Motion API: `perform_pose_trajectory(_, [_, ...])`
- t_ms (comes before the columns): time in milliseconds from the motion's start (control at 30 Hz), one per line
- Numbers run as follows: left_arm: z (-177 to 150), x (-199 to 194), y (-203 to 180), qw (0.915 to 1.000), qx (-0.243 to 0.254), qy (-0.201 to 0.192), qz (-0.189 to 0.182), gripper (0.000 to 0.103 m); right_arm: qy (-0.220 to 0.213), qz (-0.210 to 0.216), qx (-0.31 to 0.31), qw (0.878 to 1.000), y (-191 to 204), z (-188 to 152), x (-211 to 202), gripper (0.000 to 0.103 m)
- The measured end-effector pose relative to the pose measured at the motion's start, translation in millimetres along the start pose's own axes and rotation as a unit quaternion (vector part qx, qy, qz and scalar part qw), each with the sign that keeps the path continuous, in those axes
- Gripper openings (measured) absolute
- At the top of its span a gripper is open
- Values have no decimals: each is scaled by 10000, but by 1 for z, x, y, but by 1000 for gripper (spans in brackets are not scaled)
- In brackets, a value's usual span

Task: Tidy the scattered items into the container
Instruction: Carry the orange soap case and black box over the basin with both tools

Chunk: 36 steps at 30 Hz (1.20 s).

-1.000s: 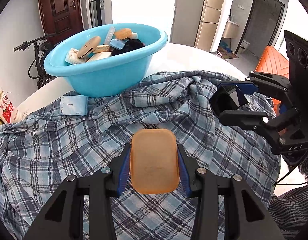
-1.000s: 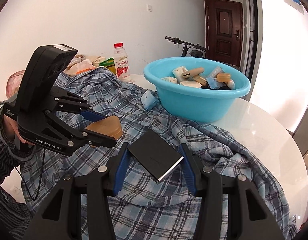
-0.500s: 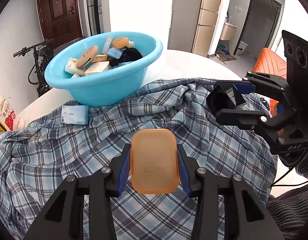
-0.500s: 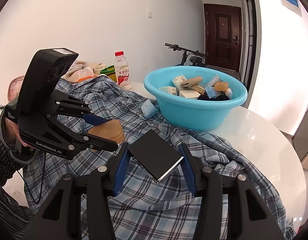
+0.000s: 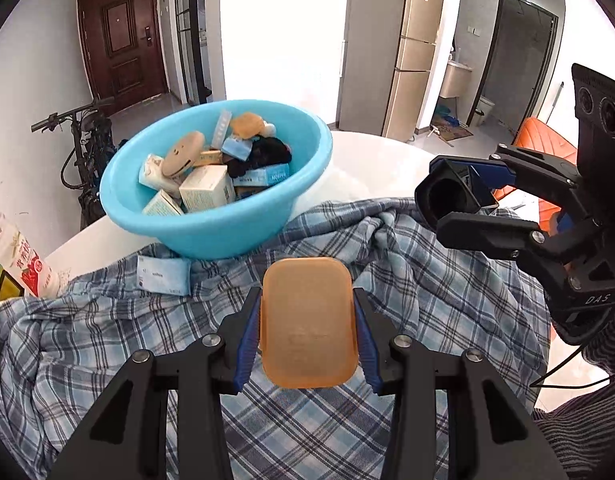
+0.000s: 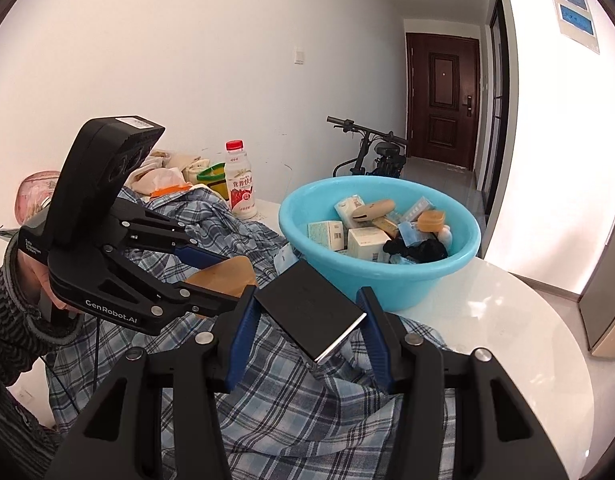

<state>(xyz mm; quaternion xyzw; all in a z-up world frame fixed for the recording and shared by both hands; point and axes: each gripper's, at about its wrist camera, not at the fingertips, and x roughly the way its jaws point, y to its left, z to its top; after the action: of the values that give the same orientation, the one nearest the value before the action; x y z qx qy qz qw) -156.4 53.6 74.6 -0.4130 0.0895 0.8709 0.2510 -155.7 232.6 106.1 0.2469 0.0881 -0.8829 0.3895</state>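
My left gripper (image 5: 307, 294) is shut on a flat orange case (image 5: 307, 328), held above the plaid shirt (image 5: 427, 300). My right gripper (image 6: 307, 292) is shut on a black flat box (image 6: 307, 316), tilted, with its silver edge showing. Straight ahead of both stands the blue basin (image 5: 243, 232), filled with several small boxes, packets and a dark cloth. In the right wrist view the left gripper (image 6: 231, 280) shows at the left with the orange case (image 6: 223, 276). The left wrist view has the right gripper (image 5: 435, 196) at the right. A light blue packet (image 5: 163, 276) lies on the shirt by the basin.
The shirt covers the near part of a round white table (image 6: 507, 340). A red-capped drink bottle (image 6: 241, 188) and bags of food stand at the table's left. Behind are a bicycle (image 5: 87, 144), a dark door and an orange chair (image 5: 543, 140).
Both grippers have risen with the orange case and the black box still in them. The basin's inside now shows more from above.
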Motion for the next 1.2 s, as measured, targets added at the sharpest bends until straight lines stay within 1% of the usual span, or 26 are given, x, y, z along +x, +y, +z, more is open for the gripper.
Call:
perform_pose_trajectory(267, [22,0,11,9999,-56,-95,71,45,-154,-18,3,9999,-11,20,5,48])
perform_pose_trajectory(467, [41,4,21,9998,-177,-50,124,45,-111,31,177,9998,-25,33,16,48])
perform_pose_trajectory(600, [57,2,27,9994,-177,-191,206,45,-119,54,372,9992,-38,42,23,48])
perform_pose_trajectory(767, [78,10,39,9990,-235,-264,267,45,3,26,509,9987,-55,59,39,48])
perform_pose_trajectory(867, [93,19,50,9985,-355,-306,289,45,13,-117,515,9986,-64,73,46,48])
perform_pose_trajectory(1000, [115,30,66,9973,-445,-348,459,45,3,-215,542,9983,-75,90,57,48])
perform_pose_trajectory(1133, [146,47,86,9970,-632,-241,373,45,89,-285,441,9986,-83,106,74,48])
perform_pose_trajectory(1200, [160,57,96,9967,-688,-192,375,45,59,-349,483,9982,-89,111,81,48])
